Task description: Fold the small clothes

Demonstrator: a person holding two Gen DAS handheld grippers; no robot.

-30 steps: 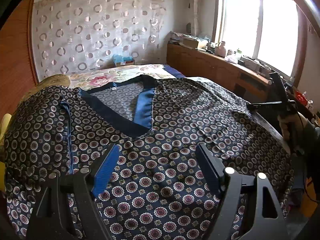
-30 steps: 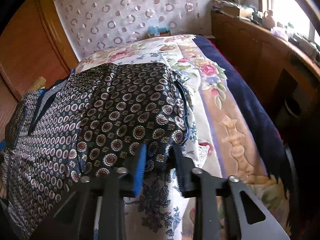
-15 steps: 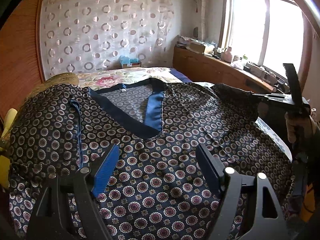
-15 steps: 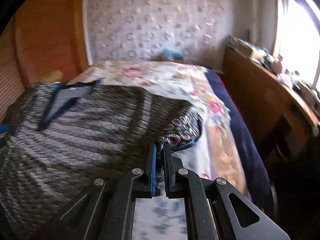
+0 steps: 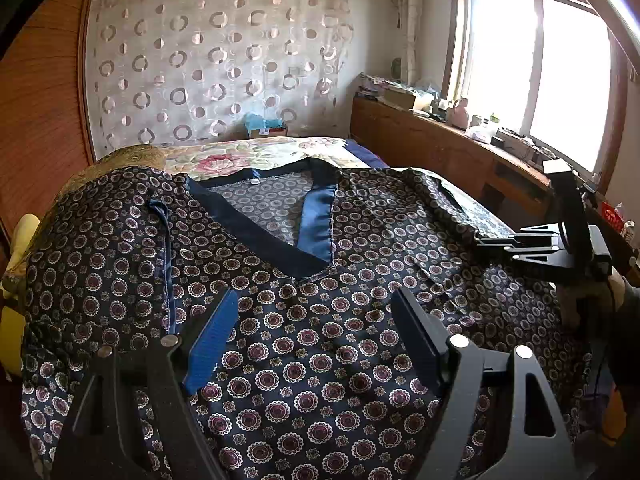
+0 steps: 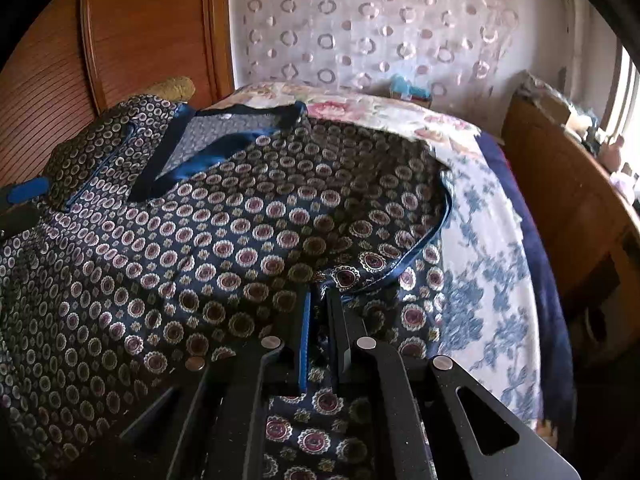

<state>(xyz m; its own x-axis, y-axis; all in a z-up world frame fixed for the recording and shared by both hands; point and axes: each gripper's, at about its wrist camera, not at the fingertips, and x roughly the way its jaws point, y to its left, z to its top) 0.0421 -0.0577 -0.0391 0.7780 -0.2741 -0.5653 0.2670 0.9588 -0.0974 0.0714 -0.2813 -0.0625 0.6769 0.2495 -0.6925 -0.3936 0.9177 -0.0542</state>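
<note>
Patterned top under spread left tongs, sleeve between clamped right tongs

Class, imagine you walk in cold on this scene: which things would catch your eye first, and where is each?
First, the dark patterned shirt with its blue V-neck, spread across the floral bed. Next, the right gripper pinching the sleeve's edge on the shirt's right side, while the left gripper hangs open above the chest. Beyond them, a bright window glares over a cluttered wooden counter.
</note>
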